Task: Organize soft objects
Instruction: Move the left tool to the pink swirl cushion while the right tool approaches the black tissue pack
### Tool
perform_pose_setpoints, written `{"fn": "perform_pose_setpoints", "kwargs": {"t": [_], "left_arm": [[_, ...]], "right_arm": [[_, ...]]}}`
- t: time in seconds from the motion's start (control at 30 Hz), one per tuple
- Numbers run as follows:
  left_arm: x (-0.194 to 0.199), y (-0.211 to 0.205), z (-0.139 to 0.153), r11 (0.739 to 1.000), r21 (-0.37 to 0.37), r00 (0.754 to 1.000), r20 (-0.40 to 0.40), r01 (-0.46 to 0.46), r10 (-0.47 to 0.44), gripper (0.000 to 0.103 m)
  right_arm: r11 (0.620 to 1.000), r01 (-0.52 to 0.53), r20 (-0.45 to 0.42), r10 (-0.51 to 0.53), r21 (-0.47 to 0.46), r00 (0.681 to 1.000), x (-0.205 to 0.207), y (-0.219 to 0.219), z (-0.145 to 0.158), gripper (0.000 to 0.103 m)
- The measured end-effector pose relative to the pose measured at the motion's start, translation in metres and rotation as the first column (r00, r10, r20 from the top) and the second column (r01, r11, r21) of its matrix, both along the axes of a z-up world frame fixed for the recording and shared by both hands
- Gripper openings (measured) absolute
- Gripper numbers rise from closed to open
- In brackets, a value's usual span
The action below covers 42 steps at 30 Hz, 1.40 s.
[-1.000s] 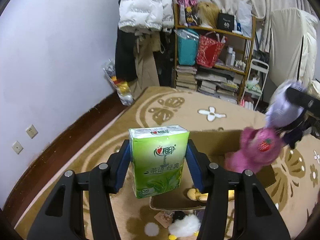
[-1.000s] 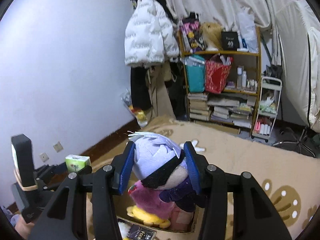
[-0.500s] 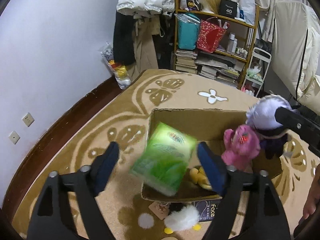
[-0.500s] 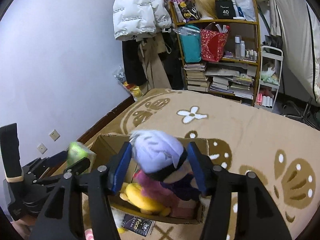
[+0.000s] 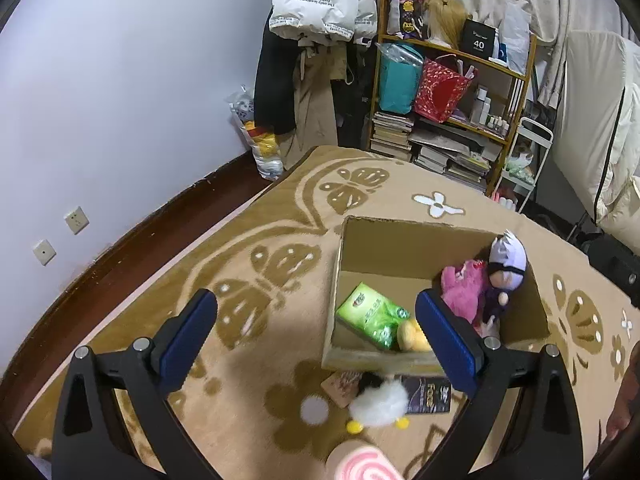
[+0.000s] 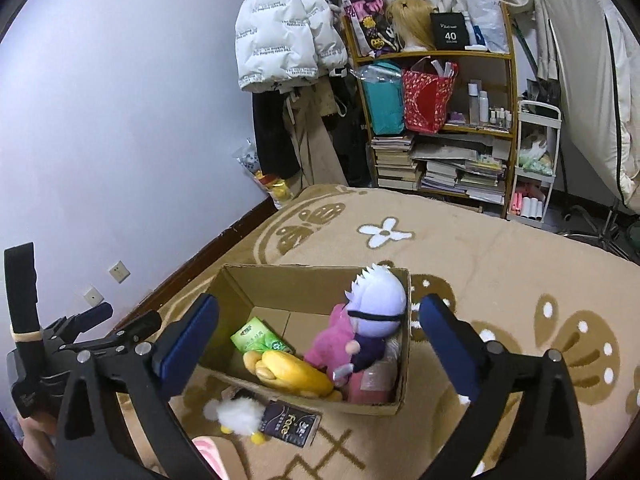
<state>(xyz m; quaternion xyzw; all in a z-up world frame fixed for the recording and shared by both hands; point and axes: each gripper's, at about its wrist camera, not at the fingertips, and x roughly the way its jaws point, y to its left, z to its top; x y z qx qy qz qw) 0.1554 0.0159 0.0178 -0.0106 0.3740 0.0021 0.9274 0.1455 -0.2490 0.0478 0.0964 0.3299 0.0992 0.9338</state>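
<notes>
Tissue pack (image 5: 370, 314) in box (image 5: 404, 236) left; doll (image 5: 505, 266) right; fluffy toy (image 5: 380, 402) on rug (image 5: 240, 280) before box.

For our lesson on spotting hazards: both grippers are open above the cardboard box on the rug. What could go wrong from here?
1. The purple-haired doll leans high against the cardboard box wall, near its rim; it may topple out.
2. The white fluffy toy lies on the rug tight against the box front, beside a dark packet; a gripper reaching for it could grab the packet or nudge the box.
</notes>
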Motion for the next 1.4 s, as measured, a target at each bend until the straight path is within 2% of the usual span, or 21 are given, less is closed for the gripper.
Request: {"fn": "perform_pose_setpoints", "kwargs": {"t": [0.17,0.47,0.6,0.73,0.87,1.1,1.27,1.4], "left_arm": [[-0.025,0.001,0.007,0.999,0.037,1.0,-0.004,-0.002,0.002,0.099],[-0.061,0.003,-0.01,1.0,0.014,0.997,-0.072,0.004,-0.003,0.099],[-0.07,0.006,-0.026,1.0,-0.025,0.993,-0.114,-0.006,0.003,0.099],[-0.07,0.007,-0.044,1.0,-0.021,0.987,-0.159,-0.021,0.018,0.099],[-0.066,0.013,-0.056,0.998,-0.051,0.98,-0.197,-0.039,0.028,0.099],[-0.058,0.009,-0.076,0.998,-0.054,0.968,-0.251,-0.034,0.019,0.099],[-0.054,-0.003,-0.085,1.0,-0.016,0.963,-0.27,-0.012,0.007,0.099],[-0.052,-0.007,-0.089,1.0,-0.021,0.959,-0.283,-0.003,-0.004,0.099]], "right_arm": [[1.0,0.003,0.01,-0.003,0.011,1.0,-0.018,-0.001,0.01,0.103],[0.999,-0.011,-0.02,0.012,0.045,1.0,-0.044,-0.001,-0.005,0.103],[0.998,-0.024,-0.051,0.027,0.059,0.998,-0.05,0.001,-0.022,0.103],[0.997,-0.032,-0.088,0.038,0.07,0.995,-0.05,0.002,-0.041,0.103],[0.996,-0.019,-0.118,0.029,0.085,0.993,-0.047,0.002,-0.061,0.103],[0.993,-0.03,-0.181,0.051,0.114,0.982,-0.039,0.002,-0.098,0.103],[0.989,-0.047,-0.234,0.08,0.141,0.969,-0.033,0.003,-0.123,0.103],[0.988,-0.051,-0.235,0.085,0.148,0.968,-0.029,0.002,-0.128,0.103]]}}
